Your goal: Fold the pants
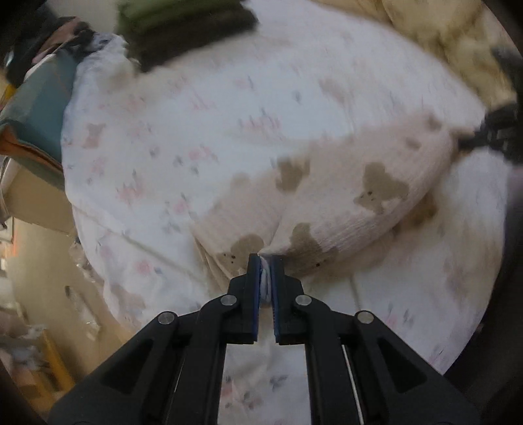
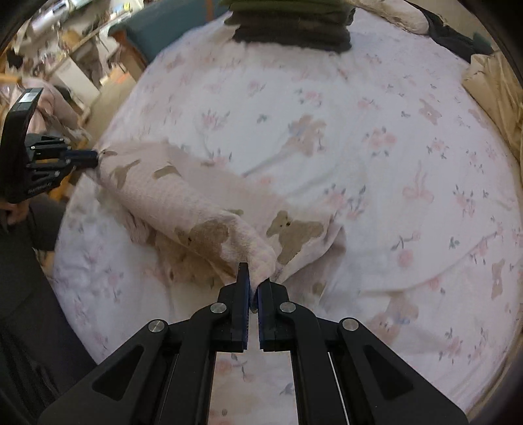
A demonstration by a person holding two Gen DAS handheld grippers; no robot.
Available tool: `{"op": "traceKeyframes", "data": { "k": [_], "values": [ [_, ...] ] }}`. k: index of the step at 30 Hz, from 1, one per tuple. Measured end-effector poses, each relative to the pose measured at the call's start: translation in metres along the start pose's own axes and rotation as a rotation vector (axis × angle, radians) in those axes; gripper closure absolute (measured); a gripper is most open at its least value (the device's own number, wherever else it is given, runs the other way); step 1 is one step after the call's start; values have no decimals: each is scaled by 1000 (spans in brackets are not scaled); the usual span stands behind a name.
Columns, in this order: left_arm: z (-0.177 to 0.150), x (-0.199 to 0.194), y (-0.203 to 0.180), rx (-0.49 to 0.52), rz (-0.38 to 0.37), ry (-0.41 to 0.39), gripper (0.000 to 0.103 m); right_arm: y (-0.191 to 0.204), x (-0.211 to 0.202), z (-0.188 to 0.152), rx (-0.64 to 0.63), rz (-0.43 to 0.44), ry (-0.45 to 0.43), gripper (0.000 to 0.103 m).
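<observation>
Left gripper (image 1: 265, 261) and right gripper (image 2: 253, 276) each clamp one end of the pants (image 2: 196, 209). Pants span the floral sheet (image 2: 392, 147); dark folded stack (image 2: 294, 29) at 12 o'clock.

We see the pants (image 2: 183, 199), pale pink waffle-knit with tan bear shapes, stretched in a long band above the bed. One end is bunched at lower centre, the other drawn out to the left, and the middle sags in soft folds
</observation>
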State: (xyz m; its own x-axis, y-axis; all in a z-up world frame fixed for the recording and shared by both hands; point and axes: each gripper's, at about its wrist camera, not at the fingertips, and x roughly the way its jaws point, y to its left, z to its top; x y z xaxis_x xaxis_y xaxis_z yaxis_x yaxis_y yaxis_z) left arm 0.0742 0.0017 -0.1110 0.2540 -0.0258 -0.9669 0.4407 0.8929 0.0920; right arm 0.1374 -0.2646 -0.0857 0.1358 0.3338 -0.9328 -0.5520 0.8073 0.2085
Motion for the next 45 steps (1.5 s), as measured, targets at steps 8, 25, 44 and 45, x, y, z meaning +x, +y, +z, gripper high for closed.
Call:
{"op": "traceKeyframes", "data": {
  "k": [8, 25, 44, 45],
  "values": [
    [-27, 11, 3, -21, -12, 174, 73, -9, 30, -26, 87, 99, 213, 92],
    [30, 24, -10, -455, -195, -104, 50, -28, 28, 10, 331, 131, -42, 66],
    [-35, 43, 21, -546, -43, 141, 40, -11, 46, -10, 230, -97, 145, 66],
    [-34, 31, 27, -587, -48, 80, 40, -13, 34, -4, 249, -89, 90, 67]
  ]
}}
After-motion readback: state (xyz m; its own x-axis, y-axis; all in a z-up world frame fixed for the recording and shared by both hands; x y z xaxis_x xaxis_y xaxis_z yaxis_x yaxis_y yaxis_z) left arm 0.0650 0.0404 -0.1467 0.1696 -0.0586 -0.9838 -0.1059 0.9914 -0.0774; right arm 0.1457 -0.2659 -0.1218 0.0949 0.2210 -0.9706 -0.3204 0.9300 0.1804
